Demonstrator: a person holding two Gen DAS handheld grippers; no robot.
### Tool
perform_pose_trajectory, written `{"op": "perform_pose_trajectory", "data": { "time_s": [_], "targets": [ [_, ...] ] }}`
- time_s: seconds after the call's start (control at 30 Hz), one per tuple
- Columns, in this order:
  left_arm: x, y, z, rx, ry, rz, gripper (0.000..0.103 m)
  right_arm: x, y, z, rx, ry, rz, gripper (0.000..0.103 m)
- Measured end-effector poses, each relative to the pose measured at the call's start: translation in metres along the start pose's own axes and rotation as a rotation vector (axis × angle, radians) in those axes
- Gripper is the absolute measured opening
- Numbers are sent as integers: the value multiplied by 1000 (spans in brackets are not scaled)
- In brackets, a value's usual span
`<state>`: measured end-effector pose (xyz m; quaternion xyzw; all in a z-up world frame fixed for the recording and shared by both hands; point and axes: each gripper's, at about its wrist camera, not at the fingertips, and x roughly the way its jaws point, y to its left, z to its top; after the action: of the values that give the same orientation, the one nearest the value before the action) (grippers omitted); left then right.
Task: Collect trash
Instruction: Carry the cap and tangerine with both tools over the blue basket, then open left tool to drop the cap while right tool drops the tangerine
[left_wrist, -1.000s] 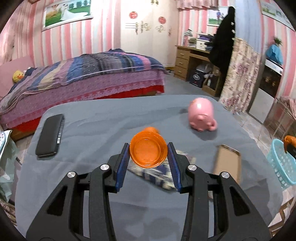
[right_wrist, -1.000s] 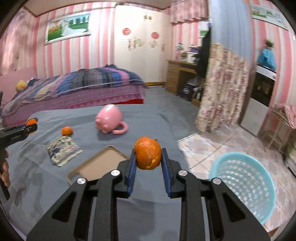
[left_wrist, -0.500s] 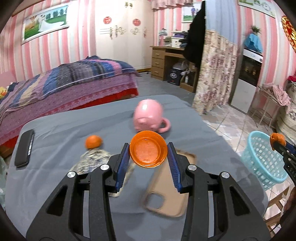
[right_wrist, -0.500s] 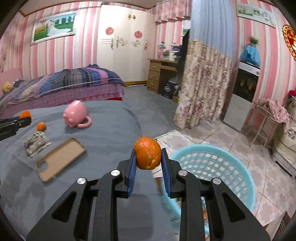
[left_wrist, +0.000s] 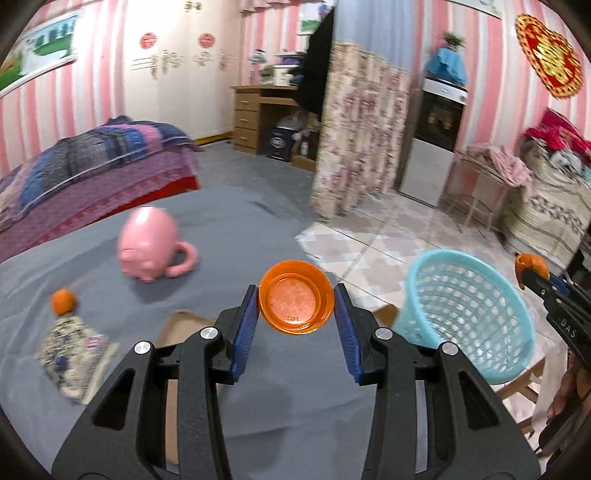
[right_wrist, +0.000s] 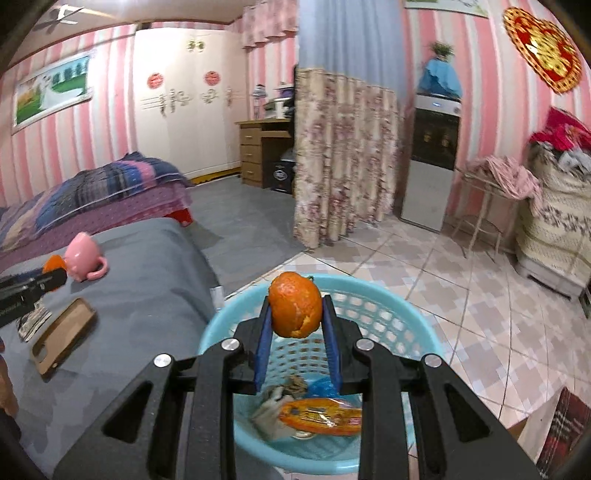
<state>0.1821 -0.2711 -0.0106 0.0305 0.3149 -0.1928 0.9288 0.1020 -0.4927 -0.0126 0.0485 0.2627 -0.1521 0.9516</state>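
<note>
Peel (right_wrist: 294, 309) upright in right gripper (right_wrist: 295, 314); left gripper (left_wrist: 296, 302) clamps cap (left_wrist: 296, 302), hollow facing camera.

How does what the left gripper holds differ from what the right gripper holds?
The left gripper grips an orange cap, a hollow plastic dish; the right gripper grips orange peel, rough and rounded. The cap hangs over the table, the peel over the blue basket. Both are orange.

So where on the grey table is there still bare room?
Bare grey table runs from the pink mug to the edge beside the blue basket. Crowded: the patch holding the small orange, patterned pouch and brown phone case.
</note>
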Motion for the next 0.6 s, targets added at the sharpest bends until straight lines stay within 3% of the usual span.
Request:
{"op": "perform_pose_trajectory", "data": {
  "time_s": [0.2,0.6],
  "targets": [
    [29,-54,-1,77,15,-95,40,10,-28,-11,35,10,-62,26],
    [76,-136,-8,205,29,-196,40,22,-74,-25,131,16,-115,26]
  ]
}}
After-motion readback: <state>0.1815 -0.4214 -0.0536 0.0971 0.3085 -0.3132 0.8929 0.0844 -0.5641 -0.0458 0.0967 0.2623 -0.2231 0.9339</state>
